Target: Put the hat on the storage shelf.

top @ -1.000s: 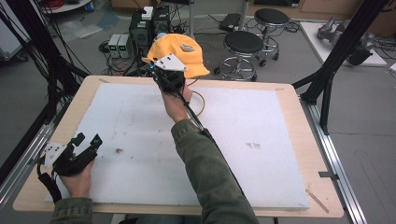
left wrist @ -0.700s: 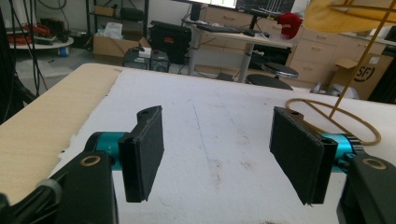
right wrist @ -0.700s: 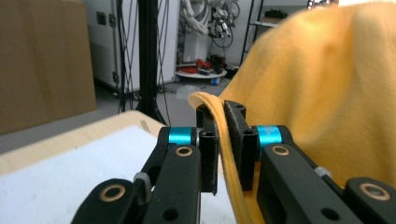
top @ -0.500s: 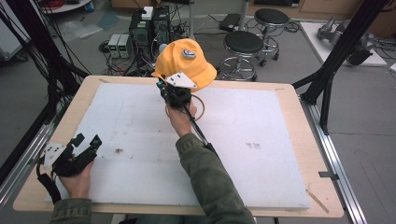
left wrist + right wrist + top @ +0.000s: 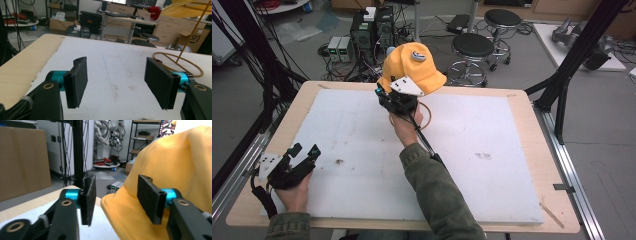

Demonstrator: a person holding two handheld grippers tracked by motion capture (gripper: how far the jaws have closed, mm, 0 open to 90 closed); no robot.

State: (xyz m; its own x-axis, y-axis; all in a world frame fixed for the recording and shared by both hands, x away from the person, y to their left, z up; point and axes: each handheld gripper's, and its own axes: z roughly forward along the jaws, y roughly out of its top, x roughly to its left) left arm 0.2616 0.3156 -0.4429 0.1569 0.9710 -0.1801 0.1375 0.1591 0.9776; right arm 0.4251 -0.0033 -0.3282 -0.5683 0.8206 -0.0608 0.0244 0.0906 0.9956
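A yellow cap sits on a thin gold wire stand whose ring base rests on the white board at the far middle of the table. My right gripper is at the cap's near left edge and stands open. In the right gripper view its jaws are apart, with the cap's lower edge reaching into the gap from the right, touching neither pad that I can see. My left gripper rests open near the front left corner, with nothing between its jaws.
The white board covers most of a wooden table. Black frame posts rise at both sides. Stools and electronics boxes stand on the floor beyond the far edge. The left gripper view has the stand's rod at its right.
My right gripper has drawn back a little toward the near side. The cap has shifted slightly right and nearer and turned. The left gripper has stayed put.
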